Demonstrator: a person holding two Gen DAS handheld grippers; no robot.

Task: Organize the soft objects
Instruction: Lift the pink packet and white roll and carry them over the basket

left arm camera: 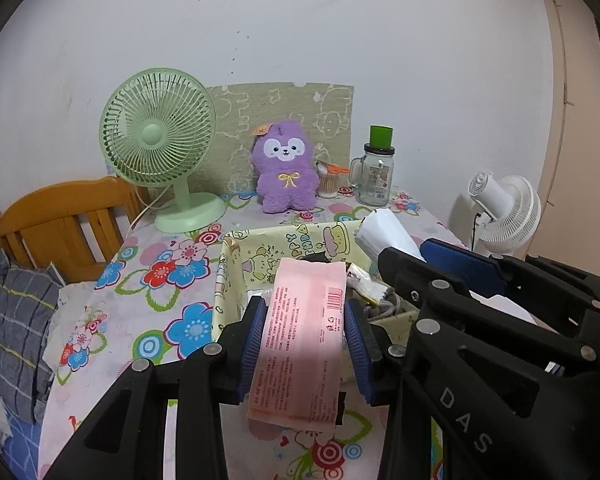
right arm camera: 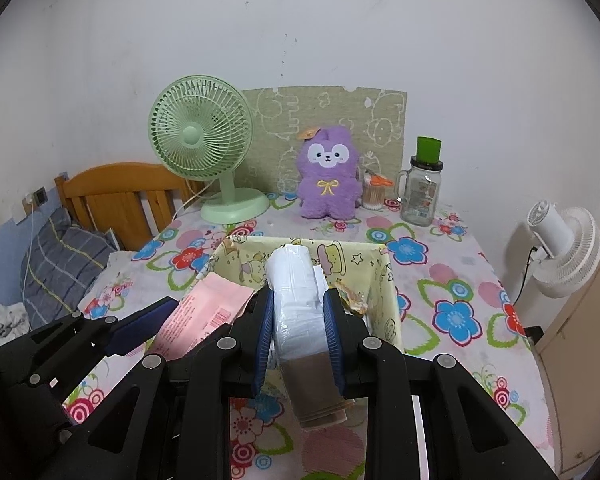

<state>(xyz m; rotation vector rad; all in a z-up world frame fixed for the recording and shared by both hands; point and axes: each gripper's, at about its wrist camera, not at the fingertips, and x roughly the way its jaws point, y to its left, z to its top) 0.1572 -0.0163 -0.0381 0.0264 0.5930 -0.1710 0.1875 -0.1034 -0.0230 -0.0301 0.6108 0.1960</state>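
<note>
Carrying both loads over box (right arm camera: 384, 280) at table's (right arm camera: 440, 280) near edge: left gripper (left arm camera: 306, 330) clamped pink packet (left arm camera: 300, 332), right gripper (right arm camera: 298, 334) clamped wrapped white roll (right arm camera: 295, 300). Neither dropped in yet; box already part-filled.

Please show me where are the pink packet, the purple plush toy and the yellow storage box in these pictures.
pink packet (left arm camera: 300, 328), left wrist view, on its printed face between the gripper pads.
purple plush toy (right arm camera: 328, 184), right wrist view, on its belly near the yellow bow.
yellow storage box (right arm camera: 390, 304), right wrist view, on its right wall.
</note>
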